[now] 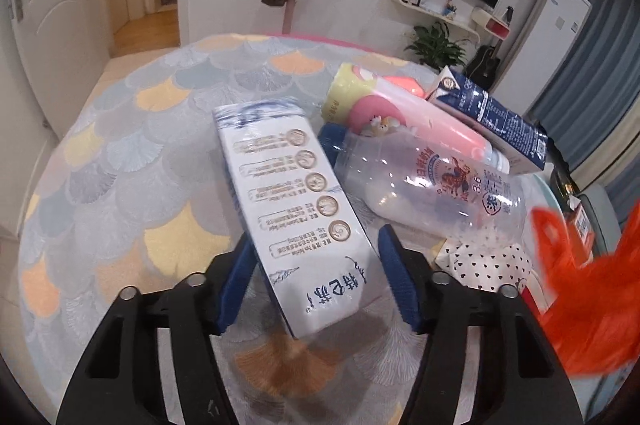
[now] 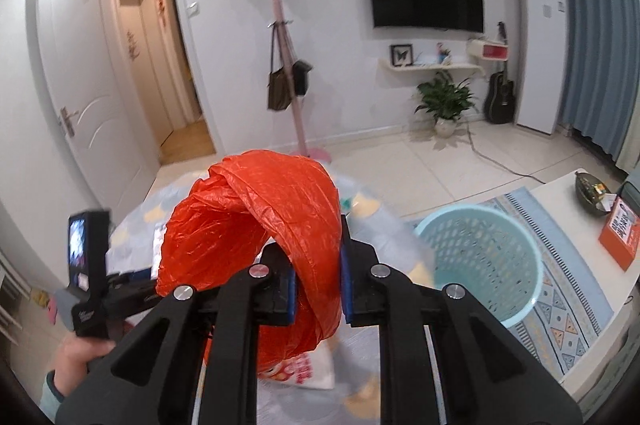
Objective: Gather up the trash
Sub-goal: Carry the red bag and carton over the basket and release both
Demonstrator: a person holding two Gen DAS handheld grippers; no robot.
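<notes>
Your left gripper [image 1: 316, 285] had its blue fingers [image 1: 400, 285] spread wide on both sides of the white milk carton [image 1: 292, 217], and I could not tell if any pad touched it; the carton looked tilted and a little blurred above the counter [image 1: 120, 165], so I cannot say whether it was carried or only resting. Your right gripper [image 2: 318, 277] pinched the twisted orange plastic bag [image 2: 256, 221] between its fingers, probably to hold the bag up and ready near the trash. In the right wrist view your left hand [image 2: 76, 365] was seen low at the left, holding the handle of its tool. Just behind the carton lay the clear plastic bottle [image 1: 432, 185] with a little white liquid inside, and beyond it, touching each other, the pink tube [image 1: 420, 121], a yellow-topped container [image 1: 344, 93] and the dark blue carton [image 1: 492, 117]. They were heaped close, I think, so each could be taken quickly. At the right of the counter, on the patterned rug, stood the pale blue basket [image 2: 480, 265], maybe the place for the bag.
</notes>
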